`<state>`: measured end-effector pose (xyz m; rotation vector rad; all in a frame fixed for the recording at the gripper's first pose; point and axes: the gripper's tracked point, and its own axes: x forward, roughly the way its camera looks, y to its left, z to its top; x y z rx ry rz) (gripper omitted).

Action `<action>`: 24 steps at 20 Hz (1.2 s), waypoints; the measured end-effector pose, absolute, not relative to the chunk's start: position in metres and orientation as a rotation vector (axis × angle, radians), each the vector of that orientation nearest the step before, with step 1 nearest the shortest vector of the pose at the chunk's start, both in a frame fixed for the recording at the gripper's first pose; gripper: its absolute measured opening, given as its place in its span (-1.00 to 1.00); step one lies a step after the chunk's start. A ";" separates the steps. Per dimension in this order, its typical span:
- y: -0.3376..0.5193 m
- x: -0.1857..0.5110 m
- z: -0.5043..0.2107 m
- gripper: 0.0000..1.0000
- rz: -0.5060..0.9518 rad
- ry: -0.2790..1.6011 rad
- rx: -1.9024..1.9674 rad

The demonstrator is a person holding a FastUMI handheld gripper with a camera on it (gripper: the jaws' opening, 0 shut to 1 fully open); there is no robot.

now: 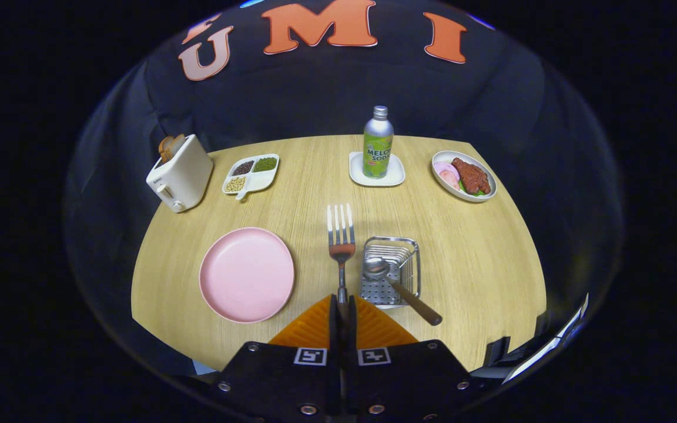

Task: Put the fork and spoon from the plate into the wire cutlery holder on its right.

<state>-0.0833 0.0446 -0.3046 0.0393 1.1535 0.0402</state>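
The fork (341, 239) is gripped by its handle in my tongs (342, 305), both fingers pressed together on it, so that it juts straight ahead with its prongs pointing away from me, raised over the worktop (479, 258); I see it sitting between the pink plate (247, 274) on one side and the wire holder (390, 271) on the other, its prongs reaching a little beyond the holder's far rim; the plate is bare, with nothing lying on it; the spoon (398, 284) is already in the holder, its bowl resting on the perforated floor of the basket and its brown handle leaning out over the near rim toward me and away from the plate; the holder stands just beside the fork's line, near the fingers and slightly ahead of them; farther off, across the worktop, I can make out a white toaster (181, 174) with a slice of bread poking out of it, beside it a small divided dish (251, 174) with beans or seeds in three compartments, then a green soda bottle (378, 144) standing upright on a white square coaster (376, 170), and beyond the holder an oval dish (463, 175) holding pieces of food, reddish-brown and pink with a bit of green; all of these are well apart from the fork and the holder.
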 end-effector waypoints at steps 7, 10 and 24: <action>0.015 -0.095 -0.317 -0.90 0.063 1.268 -0.047; 0.004 -0.101 -0.323 -0.90 0.081 1.334 -0.072; -0.013 -0.090 -0.327 -0.90 0.229 1.590 -0.209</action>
